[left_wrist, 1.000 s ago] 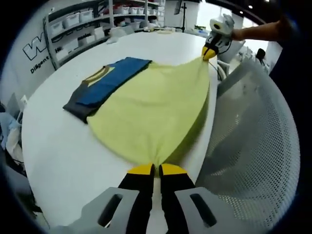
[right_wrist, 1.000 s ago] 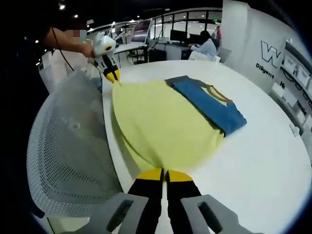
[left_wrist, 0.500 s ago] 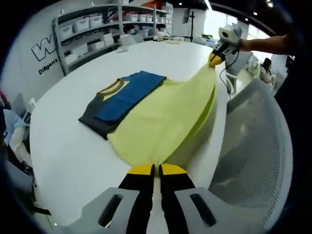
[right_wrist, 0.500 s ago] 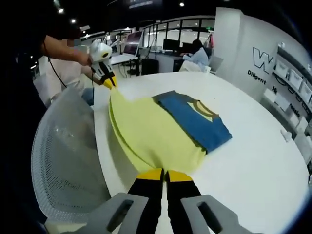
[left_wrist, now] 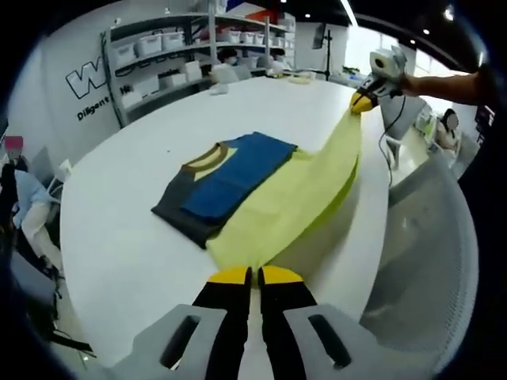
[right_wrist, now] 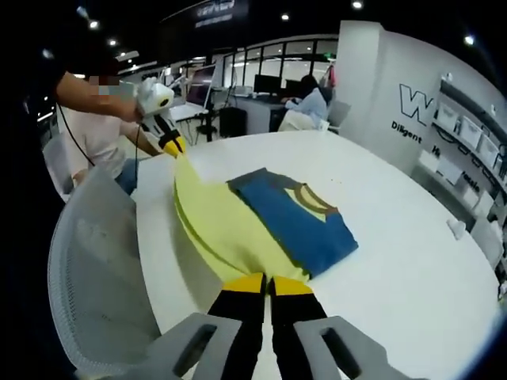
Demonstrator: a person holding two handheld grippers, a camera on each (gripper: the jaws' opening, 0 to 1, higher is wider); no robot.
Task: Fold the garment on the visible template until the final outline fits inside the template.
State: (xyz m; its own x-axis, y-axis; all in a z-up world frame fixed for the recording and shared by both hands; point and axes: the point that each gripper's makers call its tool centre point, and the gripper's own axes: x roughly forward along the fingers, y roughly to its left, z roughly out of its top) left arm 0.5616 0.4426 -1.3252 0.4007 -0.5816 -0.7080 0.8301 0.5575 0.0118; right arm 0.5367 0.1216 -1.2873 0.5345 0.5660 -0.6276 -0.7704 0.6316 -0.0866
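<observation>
A yellow garment (left_wrist: 289, 202) with a blue and dark grey upper part (left_wrist: 226, 174) and a yellow collar lies on a white round table (left_wrist: 119, 237). Its yellow lower part is lifted and stretched between both grippers. My left gripper (left_wrist: 245, 275) is shut on one hem corner at the view's bottom. My right gripper (left_wrist: 364, 100) holds the other corner at the upper right. In the right gripper view the right gripper (right_wrist: 259, 283) is shut on the yellow cloth (right_wrist: 214, 226), and the left gripper (right_wrist: 172, 146) pinches the far corner. The blue part (right_wrist: 293, 222) rests flat.
A grey mesh chair back (left_wrist: 420, 261) stands beside the table's edge, also seen as the mesh chair (right_wrist: 95, 269). Shelves with white bins (left_wrist: 158, 55) line the wall. A person's arm (right_wrist: 95, 83) holds the other gripper. Desks and a seated person (right_wrist: 313, 99) are behind.
Both grippers have lifted the yellow hem higher and carried it toward the blue upper part; the spread yellow area on the table has narrowed to a taut band.
</observation>
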